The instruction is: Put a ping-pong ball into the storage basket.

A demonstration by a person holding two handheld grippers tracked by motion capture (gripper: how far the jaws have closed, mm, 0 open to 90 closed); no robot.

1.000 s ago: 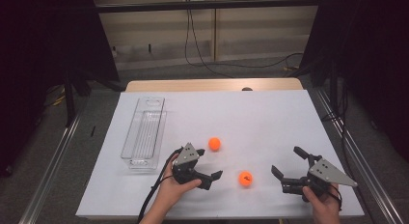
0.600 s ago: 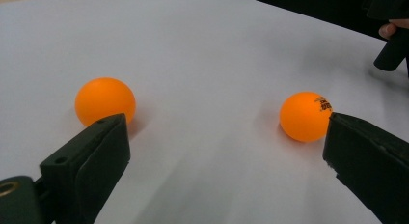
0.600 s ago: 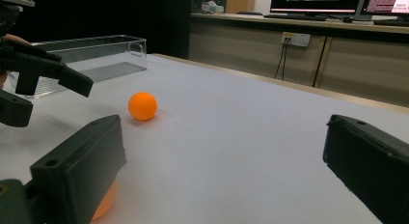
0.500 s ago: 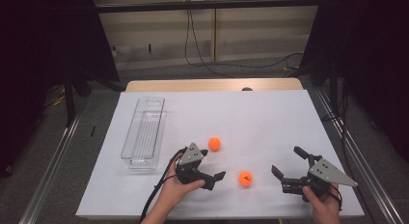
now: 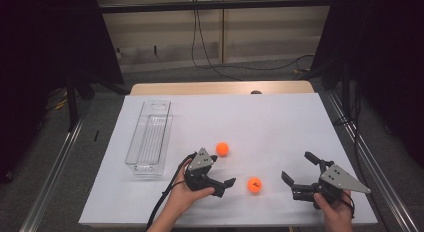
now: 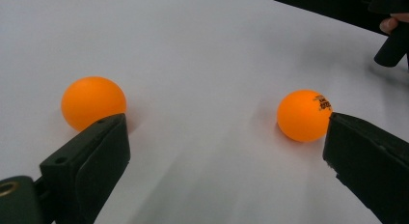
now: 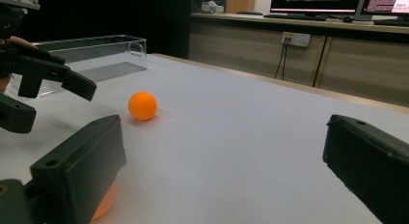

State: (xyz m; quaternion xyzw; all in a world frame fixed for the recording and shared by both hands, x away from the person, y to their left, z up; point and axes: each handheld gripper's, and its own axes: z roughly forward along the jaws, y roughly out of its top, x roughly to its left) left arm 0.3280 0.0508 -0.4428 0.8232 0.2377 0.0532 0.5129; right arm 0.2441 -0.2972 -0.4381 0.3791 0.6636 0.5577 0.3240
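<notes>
Fingers of both grippers, left gripper [image 5: 223, 178] and right gripper [image 5: 296, 172], gape apart near two orange balls [image 5: 254, 185].

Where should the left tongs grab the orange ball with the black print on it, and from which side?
Grip the printed orange ball across its widest middle; being round, any opposite pair of points works. Probably come in low from its left, where the left tongs already sit open beside it. It lies free on the white table, apart from the other orange ball, so close gently or it may roll.
</notes>
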